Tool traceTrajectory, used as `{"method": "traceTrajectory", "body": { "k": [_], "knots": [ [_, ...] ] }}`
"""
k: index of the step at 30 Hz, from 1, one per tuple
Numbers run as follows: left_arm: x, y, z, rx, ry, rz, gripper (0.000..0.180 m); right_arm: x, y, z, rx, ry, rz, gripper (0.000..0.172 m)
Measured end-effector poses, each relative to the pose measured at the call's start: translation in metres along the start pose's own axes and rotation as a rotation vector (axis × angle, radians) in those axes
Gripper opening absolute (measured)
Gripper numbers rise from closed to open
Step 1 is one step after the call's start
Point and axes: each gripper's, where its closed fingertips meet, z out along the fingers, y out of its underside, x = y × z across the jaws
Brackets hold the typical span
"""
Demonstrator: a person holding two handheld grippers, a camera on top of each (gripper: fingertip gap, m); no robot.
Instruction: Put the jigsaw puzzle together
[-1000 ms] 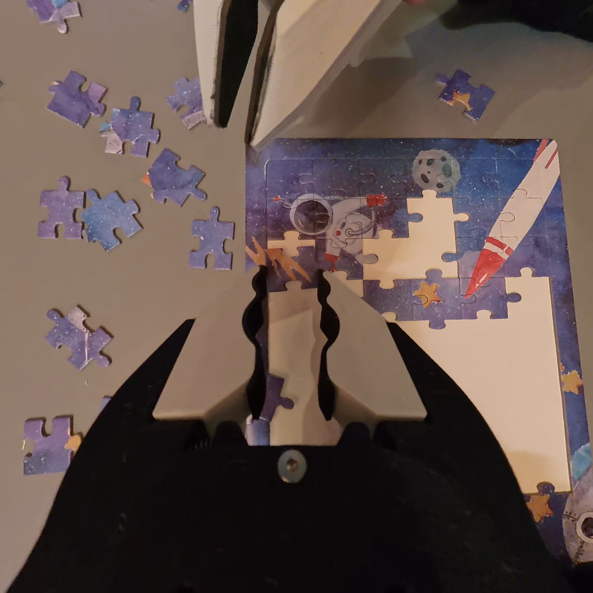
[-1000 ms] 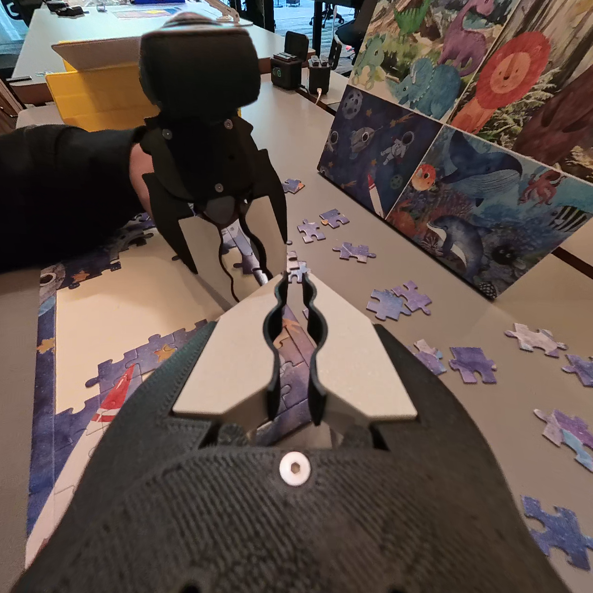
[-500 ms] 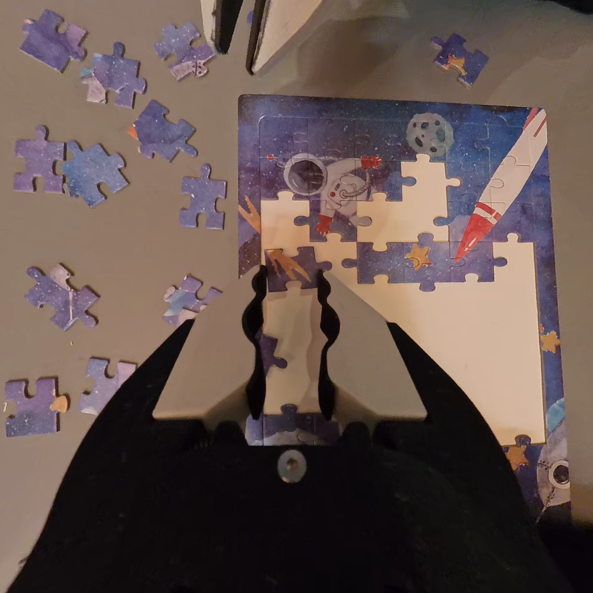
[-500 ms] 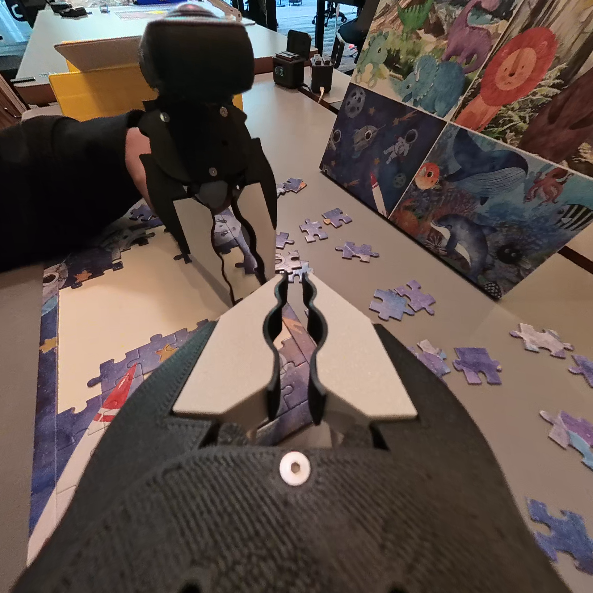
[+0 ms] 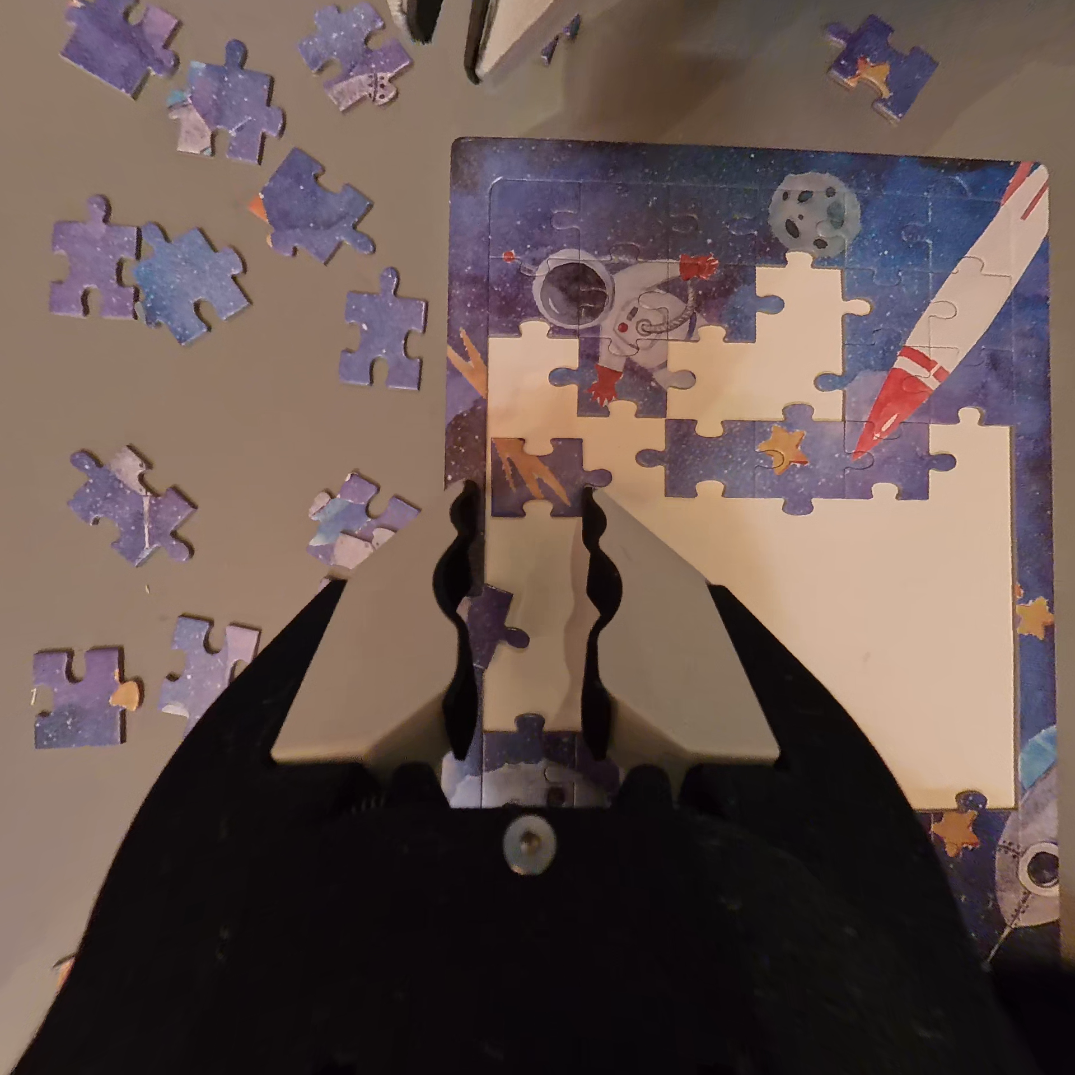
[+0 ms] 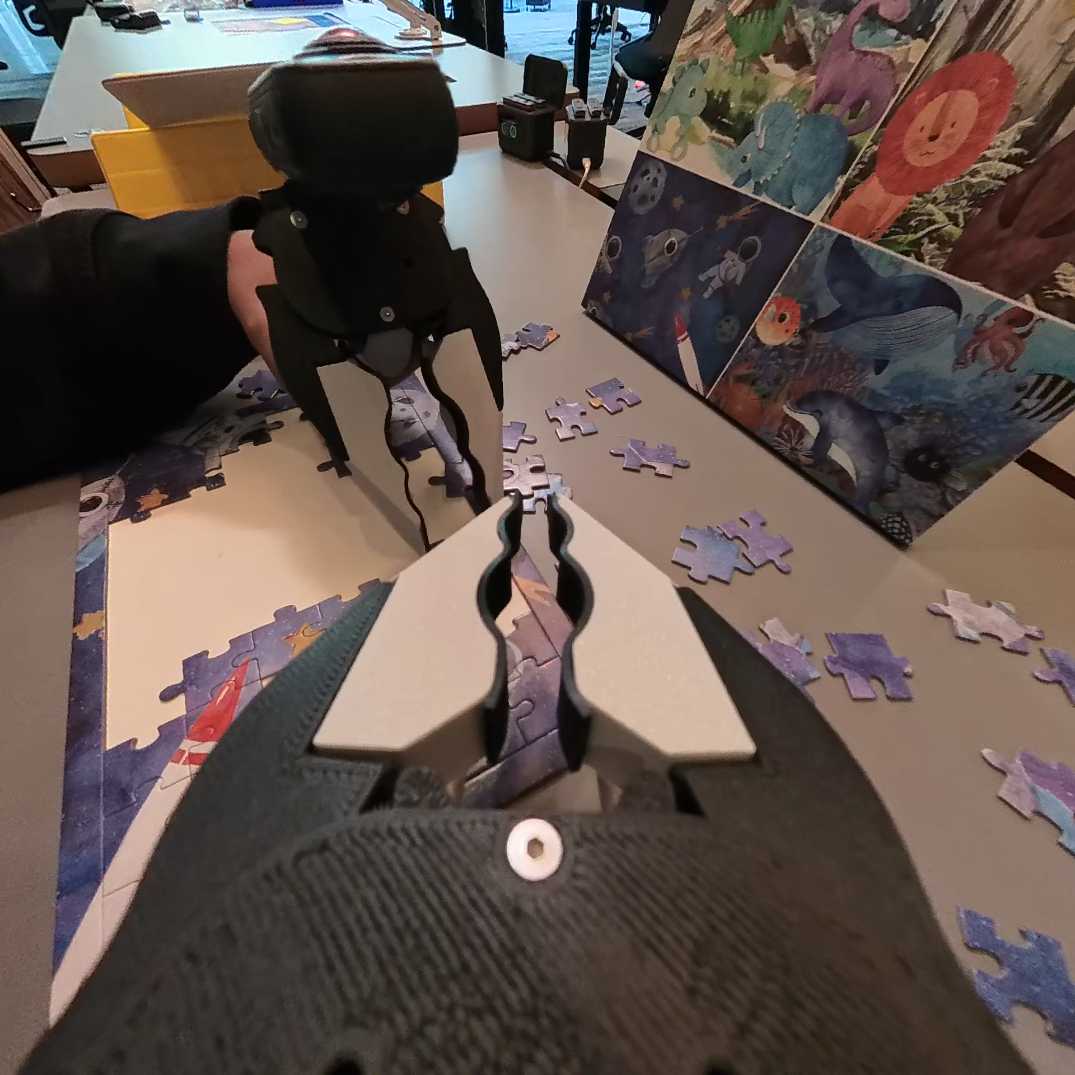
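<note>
A space-picture puzzle tray (image 5: 756, 157) lies on the grey table, partly filled, with much of its cream floor bare. My left gripper (image 5: 526, 491) is open over the tray's left side. A comet-print piece (image 5: 535, 477) lies flat on the tray floor just beyond its fingertips (image 5: 588, 500), and the pads do not press on it. The left gripper also shows in the right wrist view (image 6: 454, 520), with nothing between its fingers. My right gripper (image 6: 530, 501) hovers over the tray's far left corner, its jaws narrowly apart and empty. Its fingers (image 5: 488, 41) show at the top of the left wrist view.
Several loose purple pieces (image 5: 192, 279) lie on the table left of the tray, and one with a star (image 5: 878, 64) lies beyond it. A board of animal and space pictures (image 6: 814, 291) leans at the table's side. A yellow box (image 6: 174, 157) and black chargers (image 6: 529, 134) stand farther back.
The left gripper drew back along the tray, sliding the comet piece toward me over the cream floor. Its jaws then widened off the piece. The right gripper barely moved.
</note>
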Motion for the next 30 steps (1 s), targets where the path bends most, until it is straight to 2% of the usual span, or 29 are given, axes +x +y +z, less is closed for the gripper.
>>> {"method": "traceTrajectory", "body": {
  "k": [19,30],
  "knots": [
    [-0.009,-0.011,-0.01,0.085,-0.076,0.0,0.037,-0.003,0.004,0.006,-0.002,-0.025,0.002,0.007],
    [-0.017,-0.021,-0.019,0.167,-0.135,0.01,0.037,0.008,0.017,0.023,-0.03,0.004,-0.091,0.011]
  ]
}}
